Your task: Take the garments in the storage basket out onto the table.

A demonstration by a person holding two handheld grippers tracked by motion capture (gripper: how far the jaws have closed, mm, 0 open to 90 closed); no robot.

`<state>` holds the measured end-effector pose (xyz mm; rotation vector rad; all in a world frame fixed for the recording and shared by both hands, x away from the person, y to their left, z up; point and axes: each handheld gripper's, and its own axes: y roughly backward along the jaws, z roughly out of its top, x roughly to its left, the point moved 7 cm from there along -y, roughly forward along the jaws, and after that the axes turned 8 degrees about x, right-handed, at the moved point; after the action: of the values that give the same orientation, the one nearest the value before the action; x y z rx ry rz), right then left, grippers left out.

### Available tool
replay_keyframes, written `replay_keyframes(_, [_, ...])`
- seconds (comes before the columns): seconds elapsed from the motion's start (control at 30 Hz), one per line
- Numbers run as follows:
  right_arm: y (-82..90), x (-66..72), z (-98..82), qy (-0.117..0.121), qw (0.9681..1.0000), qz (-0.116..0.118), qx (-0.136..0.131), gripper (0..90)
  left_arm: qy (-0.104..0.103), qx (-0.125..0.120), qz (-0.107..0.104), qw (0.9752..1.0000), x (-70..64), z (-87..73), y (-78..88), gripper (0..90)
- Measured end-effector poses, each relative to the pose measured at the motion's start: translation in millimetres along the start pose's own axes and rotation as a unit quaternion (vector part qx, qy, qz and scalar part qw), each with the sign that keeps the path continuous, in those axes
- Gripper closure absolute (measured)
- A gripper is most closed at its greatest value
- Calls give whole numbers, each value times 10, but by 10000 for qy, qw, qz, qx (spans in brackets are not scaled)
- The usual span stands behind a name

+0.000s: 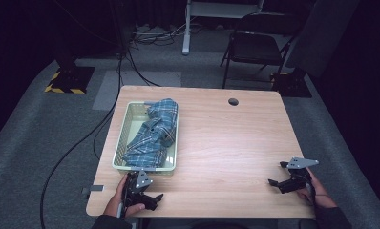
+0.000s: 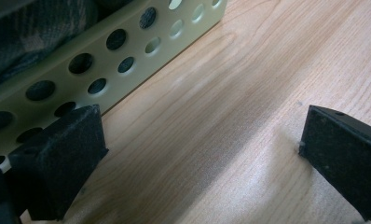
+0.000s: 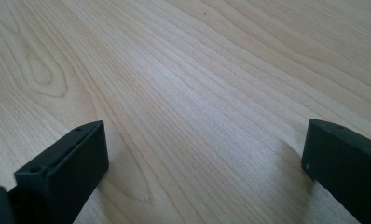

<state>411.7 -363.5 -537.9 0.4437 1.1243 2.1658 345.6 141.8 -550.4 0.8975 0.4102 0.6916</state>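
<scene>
A blue plaid cloth [image 1: 153, 133] lies bundled in a pale green perforated basket [image 1: 122, 138] on the left half of the wooden table [image 1: 226, 143]. My left gripper [image 1: 147, 190] rests on the table just in front of the basket's near wall, open, with bare wood between its jaws. In the left gripper view that gripper [image 2: 200, 154] shows the basket wall [image 2: 104, 65] close on the left and dark cloth [image 2: 30, 32] behind it. My right gripper [image 1: 279, 174] sits open near the table's front right corner; in the right gripper view it [image 3: 204, 158] has bare wood between its jaws.
A round cable hole [image 1: 233, 101] sits near the table's far edge. A folding chair [image 1: 255, 45] and a white stand [image 1: 188, 28] are on the carpet behind the table. Cables [image 1: 83, 138] run along the floor at the left.
</scene>
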Motion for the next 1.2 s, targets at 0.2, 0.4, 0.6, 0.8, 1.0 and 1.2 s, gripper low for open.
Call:
replay_keyframes(0.2, [-1, 1, 0, -1, 10000, 1, 1, 3, 4, -3, 1, 10000, -1, -1, 0, 0])
replay_keyframes(0.4, [-1, 1, 0, -3, 10000, 2, 3, 3, 10, -3, 11, 10000, -2, -2, 1, 0])
replay_keyframes(0.6, [-1, 1, 0, -3, 10000, -2, 2, 3, 53, 18, 50, 10000, -6, -2, 4, 0])
replay_keyframes(0.8, [-1, 1, 0, -4, 10000, -2, 3, 3, 64, 147, 76, 9998, -11, 5, 12, 3])
replay_keyframes(1.0, [-1, 1, 0, -3, 10000, -2, 2, 3, 21, 416, 165, 9990, -46, 12, 40, 4])
replay_keyframes(1.2, [-1, 1, 0, -3, 10000, -2, 2, 3, 15, 571, 178, 9982, -71, 13, 57, 14])
